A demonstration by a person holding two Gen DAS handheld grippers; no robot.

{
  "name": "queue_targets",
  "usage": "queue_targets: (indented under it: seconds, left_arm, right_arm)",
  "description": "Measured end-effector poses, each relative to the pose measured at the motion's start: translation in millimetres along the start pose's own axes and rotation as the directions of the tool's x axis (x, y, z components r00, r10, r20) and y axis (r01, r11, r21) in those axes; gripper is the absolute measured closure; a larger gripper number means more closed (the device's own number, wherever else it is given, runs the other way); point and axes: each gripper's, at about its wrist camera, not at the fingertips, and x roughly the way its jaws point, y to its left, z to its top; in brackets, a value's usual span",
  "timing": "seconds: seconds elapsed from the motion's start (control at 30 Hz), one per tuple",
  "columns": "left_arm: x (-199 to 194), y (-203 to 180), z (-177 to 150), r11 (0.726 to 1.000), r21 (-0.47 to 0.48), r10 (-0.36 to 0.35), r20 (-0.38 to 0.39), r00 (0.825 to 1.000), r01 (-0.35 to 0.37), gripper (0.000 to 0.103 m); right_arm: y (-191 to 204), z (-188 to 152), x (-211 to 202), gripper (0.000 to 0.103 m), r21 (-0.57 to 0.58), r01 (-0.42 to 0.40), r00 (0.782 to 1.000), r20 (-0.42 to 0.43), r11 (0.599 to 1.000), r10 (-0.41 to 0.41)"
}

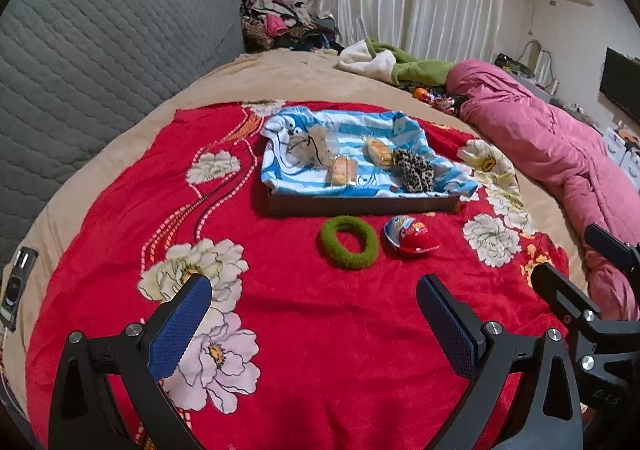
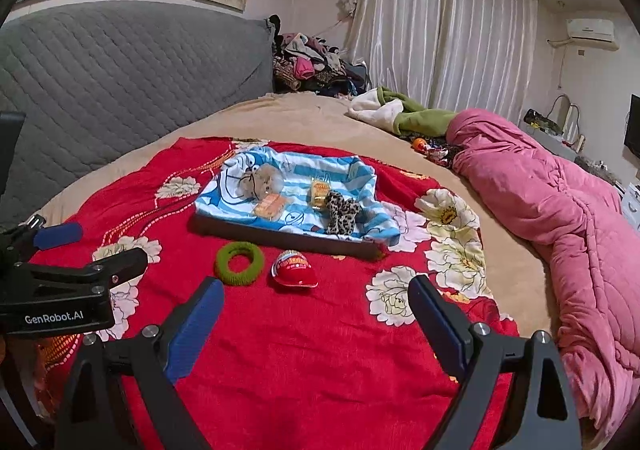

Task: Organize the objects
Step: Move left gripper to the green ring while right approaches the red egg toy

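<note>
While both tools are hovering low over the red blanket (image 1: pixel 328 330), the left gripper (image 1: pixel 314 300) and right gripper (image 2: pixel 316 304) are gaping wide, holding nothing. Mid-frame, the tray (image 1: pixel 360 205) is carrying a striped cloth (image 1: pixel 360 130), leopard scrunchie (image 1: pixel 414 170) and snack packets (image 1: pixel 342 170). Just below it are lying the green scrunchie (image 1: pixel 349 242) and red packet (image 1: pixel 410 238).

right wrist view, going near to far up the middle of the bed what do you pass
right gripper → red egg-shaped toy → tray lined with blue striped cloth → bare tan bedsheet → pile of clothes
</note>
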Motion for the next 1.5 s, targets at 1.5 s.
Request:
queue_targets:
  seconds: [1.5]
  left_arm:
    - [83, -1, -23, 1.000, -0.005, -0.010, -0.128, 0.992, 0.010, 0.001]
  right_arm:
    - [10, -36, 79, 0.010, -0.062, -0.027, 0.990, -0.143, 0.998, 0.018]
